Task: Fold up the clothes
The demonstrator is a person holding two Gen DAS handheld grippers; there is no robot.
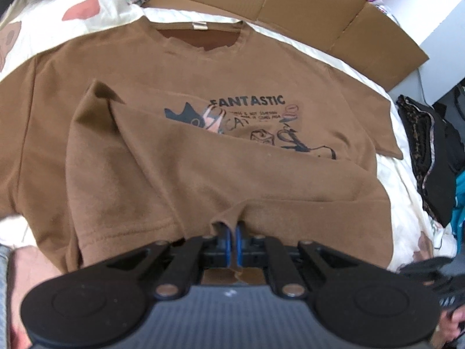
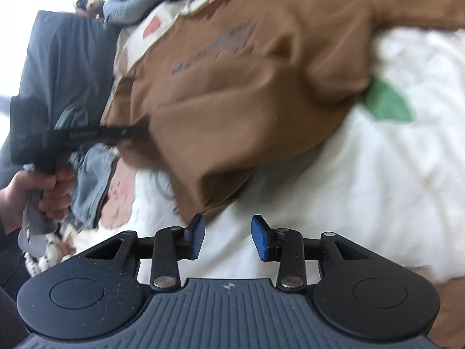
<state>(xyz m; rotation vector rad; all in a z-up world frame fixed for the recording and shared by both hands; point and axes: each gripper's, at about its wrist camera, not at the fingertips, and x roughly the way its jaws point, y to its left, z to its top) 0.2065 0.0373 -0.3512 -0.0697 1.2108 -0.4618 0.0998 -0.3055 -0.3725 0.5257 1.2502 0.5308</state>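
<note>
Left wrist view: brown T-shirt (image 1: 232, 72) lying print-up on a cream bed sheet (image 1: 386, 174), collar toward 12 o'clock. The left gripper (image 1: 232, 234), its blue pads pressed together, pinches a bunched edge of the shirt at 6 o'clock; the lower cloth is doubled up over the chest, part-covering the black print. Right wrist view, blurred: the right gripper (image 2: 227, 234) stands wide open and holds nothing, above the sheet, with a shirt corner just beyond its left finger. Judged state: one fold is in progress; sleeves remain spread, further folds remain. Fabric is soft matte knit with stitched hems, draping in rounded creases. Flattened cardboard (image 1: 290, 8) lies at 1 o'clock.
</note>
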